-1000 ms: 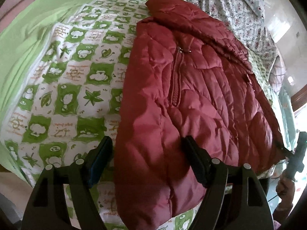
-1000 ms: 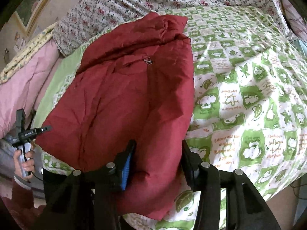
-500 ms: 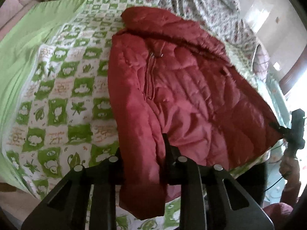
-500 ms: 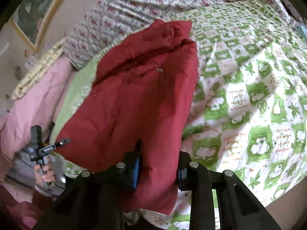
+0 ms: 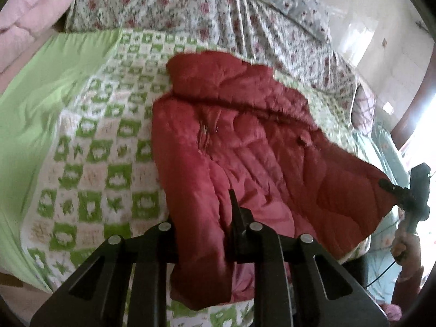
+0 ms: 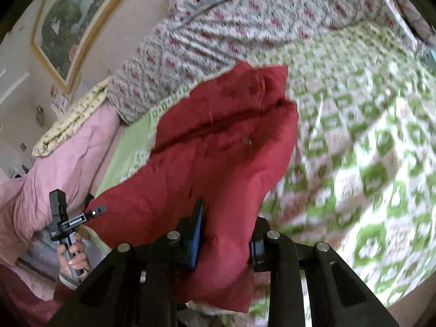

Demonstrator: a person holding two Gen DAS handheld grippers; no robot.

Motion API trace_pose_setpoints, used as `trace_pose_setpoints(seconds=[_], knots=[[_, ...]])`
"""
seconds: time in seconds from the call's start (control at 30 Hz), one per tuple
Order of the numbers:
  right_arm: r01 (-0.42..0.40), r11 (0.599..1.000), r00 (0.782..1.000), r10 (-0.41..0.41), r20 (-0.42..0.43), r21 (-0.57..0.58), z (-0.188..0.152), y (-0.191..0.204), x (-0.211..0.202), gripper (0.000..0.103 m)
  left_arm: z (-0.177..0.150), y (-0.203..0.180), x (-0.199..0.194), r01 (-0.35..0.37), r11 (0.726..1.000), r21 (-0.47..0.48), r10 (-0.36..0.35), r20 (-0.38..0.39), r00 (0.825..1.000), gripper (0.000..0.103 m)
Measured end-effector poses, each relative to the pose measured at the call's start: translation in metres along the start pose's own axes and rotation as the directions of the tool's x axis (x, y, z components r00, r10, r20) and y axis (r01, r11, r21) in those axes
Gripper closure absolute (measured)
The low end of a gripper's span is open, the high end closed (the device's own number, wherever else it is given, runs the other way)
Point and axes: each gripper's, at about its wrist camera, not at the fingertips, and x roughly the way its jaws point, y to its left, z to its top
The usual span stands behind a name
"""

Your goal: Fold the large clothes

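Item: one dark red quilted puffer jacket (image 5: 245,147), lying collar-away across the centre of both my wrist views, on a green-and-white checked bedspread with leaf and cloud motifs (image 5: 90,169). Its hem end is raised off the bedspread at the bottom of each frame, where I hold it. My left gripper (image 5: 203,234), black and two-fingered, sits at the lower centre of the left view with its jaws drawn narrow onto a bunched fold of the jacket's near corner; red fabric fills the gap and hangs below the fingers. My right gripper (image 6: 224,242), black with blue pads (image 6: 197,234), sits at the lower centre of the right view, jaws closed onto the opposite hem corner, the cloth pinched between them. The right gripper also shows at the right edge of the left view, touching the jacket's far corner. The left gripper also shows at the lower left of the right view, held in my left hand (image 6: 72,256). A small metal zip pull (image 5: 204,129) lies on the jacket's front, centre of the left view. Background: a white floral-print bed cover (image 5: 190,5) across the top of the frame, a pink quilt (image 6: 62,163) at the left of the right view, and a gold-framed picture (image 6: 70,19) at upper left. Both views are motion-blurred.
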Motion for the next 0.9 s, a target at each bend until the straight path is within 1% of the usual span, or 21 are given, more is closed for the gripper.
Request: trace_pose_setpoints(seconds=[0.13,0.27,0.5,0.67,0.9], knots=[[-0.011,1.0,0.998,0.012,0.063,-0.006,0.025,0.003,-0.001,0.077,0.025,-0.004,-0.004,-0.01,1.0,-0.002,0.01,0.051,0.999,0.084],[-0.002,1.0,0.994,0.005,0.107,-0.028,0.052,0.006,0.005,0.077,0.052,-0.01,-0.003,-0.028,1.0,-0.001,0.028,0.092,0.995,0.084],[-0.002,0.998,0.988,0.01,0.151,-0.058,0.094,0.014,0.011,0.077,0.104,-0.02,0.008,-0.047,0.999,0.015,0.045,0.139,0.989,0.084],[-0.021,0.999,0.982,0.027,0.188,-0.035,0.123,0.007,0.023,0.078,0.14,-0.022,0.021,-0.055,0.998,0.003,0.054,0.152,0.987,0.084],[-0.03,1.0,0.978,0.027,0.206,0.01,0.164,-0.011,0.055,0.078,0.186,-0.021,0.056,-0.099,0.995,-0.022,0.101,0.143,0.985,0.084]])
